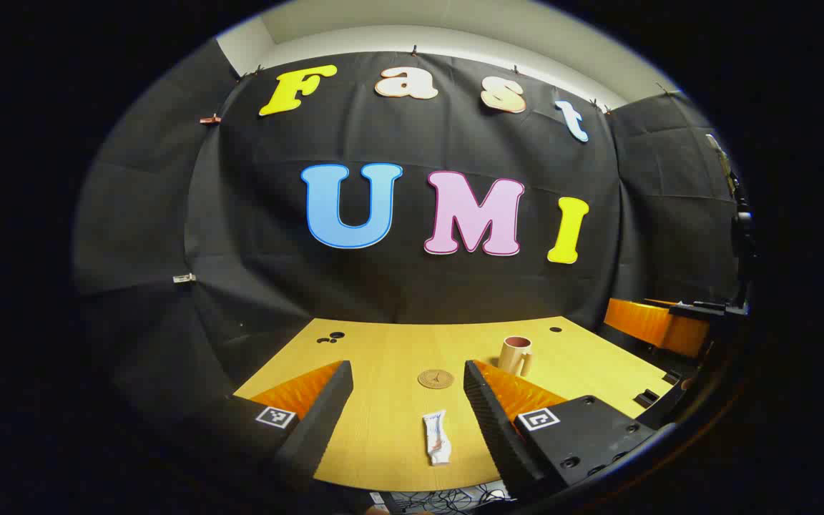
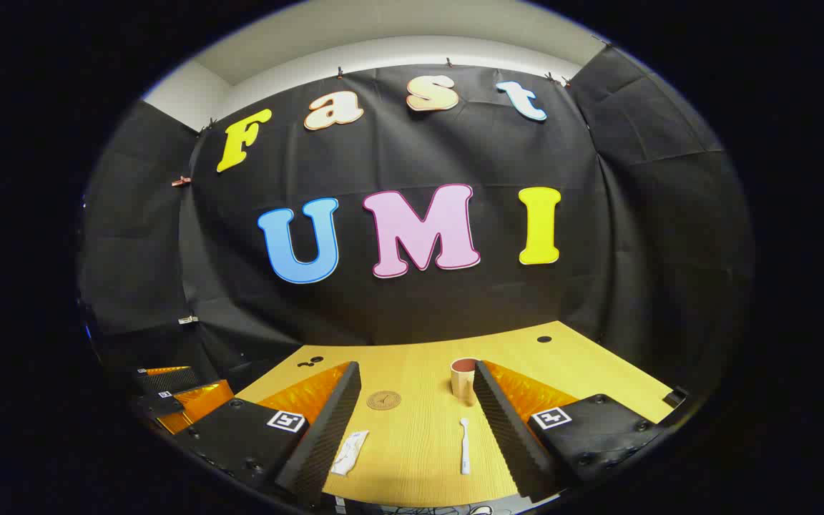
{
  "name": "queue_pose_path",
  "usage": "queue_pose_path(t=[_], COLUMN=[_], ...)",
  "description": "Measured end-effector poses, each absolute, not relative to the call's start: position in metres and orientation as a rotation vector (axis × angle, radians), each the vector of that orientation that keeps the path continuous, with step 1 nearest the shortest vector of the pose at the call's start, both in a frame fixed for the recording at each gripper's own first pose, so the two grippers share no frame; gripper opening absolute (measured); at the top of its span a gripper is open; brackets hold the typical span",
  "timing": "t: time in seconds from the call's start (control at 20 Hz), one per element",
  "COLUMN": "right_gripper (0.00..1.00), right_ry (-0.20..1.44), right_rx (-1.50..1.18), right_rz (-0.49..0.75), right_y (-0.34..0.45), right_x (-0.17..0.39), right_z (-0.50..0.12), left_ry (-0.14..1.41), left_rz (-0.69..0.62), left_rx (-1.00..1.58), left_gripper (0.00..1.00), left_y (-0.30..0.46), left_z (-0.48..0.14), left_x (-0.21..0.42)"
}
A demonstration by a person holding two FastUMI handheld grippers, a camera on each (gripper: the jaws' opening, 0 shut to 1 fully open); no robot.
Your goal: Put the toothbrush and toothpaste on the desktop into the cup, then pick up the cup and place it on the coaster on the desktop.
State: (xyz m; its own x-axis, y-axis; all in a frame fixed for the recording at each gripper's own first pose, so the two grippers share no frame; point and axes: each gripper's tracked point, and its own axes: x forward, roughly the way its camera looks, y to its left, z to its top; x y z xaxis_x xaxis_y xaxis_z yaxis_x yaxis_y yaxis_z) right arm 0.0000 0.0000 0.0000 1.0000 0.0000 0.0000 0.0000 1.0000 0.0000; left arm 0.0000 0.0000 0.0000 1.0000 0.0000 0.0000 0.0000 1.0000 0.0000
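On the wooden desktop (image 1: 383, 350) lies a white toothpaste tube (image 1: 437, 438) near the front edge, between my left gripper's fingers but below them. My left gripper (image 1: 406, 370) is open and holds nothing. A round brown coaster (image 1: 435, 378) sits beyond the tube, and a beige cup (image 1: 516, 355) with a handle stands upright to its right. In the right gripper view a white toothbrush (image 2: 464, 445) lies lengthwise in front of the cup (image 2: 463, 378). The toothpaste tube (image 2: 350, 452) and coaster (image 2: 383, 400) are to the left. My right gripper (image 2: 416, 369) is open and empty.
The desktop has small cable holes at the back left (image 1: 333, 335) and back right (image 1: 555, 330). Black cloth walls close the booth behind and beside the table. The other gripper shows at the far right (image 1: 659, 325) of the left gripper view. Cables (image 1: 448, 497) hang below the front edge.
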Motion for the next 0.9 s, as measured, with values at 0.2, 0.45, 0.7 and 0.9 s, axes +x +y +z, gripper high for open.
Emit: queue_pose_path(t=[0.2, 0.45, 0.7, 0.9], right_gripper=[0.98, 0.98, 0.98, 0.98], right_ry=[0.031, 0.047, 0.07, 0.098], right_rx=[0.017, 0.018, 0.03, 0.028], right_rz=[-0.005, -0.015, -0.005, 0.016], right_y=[-0.006, -0.016, -0.026, -0.037], right_x=[-0.003, -0.002, 0.003, 0.014], right_z=[-0.007, -0.01, -0.014, -0.017], left_ry=[0.008, 0.039, 0.071, 0.125], left_rz=[-0.012, -0.025, -0.041, -0.057], left_rx=[-0.003, -0.014, -0.017, -0.025], left_gripper=[0.97, 0.97, 0.97, 0.97], left_y=[-0.005, -0.015, -0.03, -0.042], left_z=[-0.002, -0.01, -0.02, -0.039], left_x=[0.004, 0.01, 0.019, 0.035])
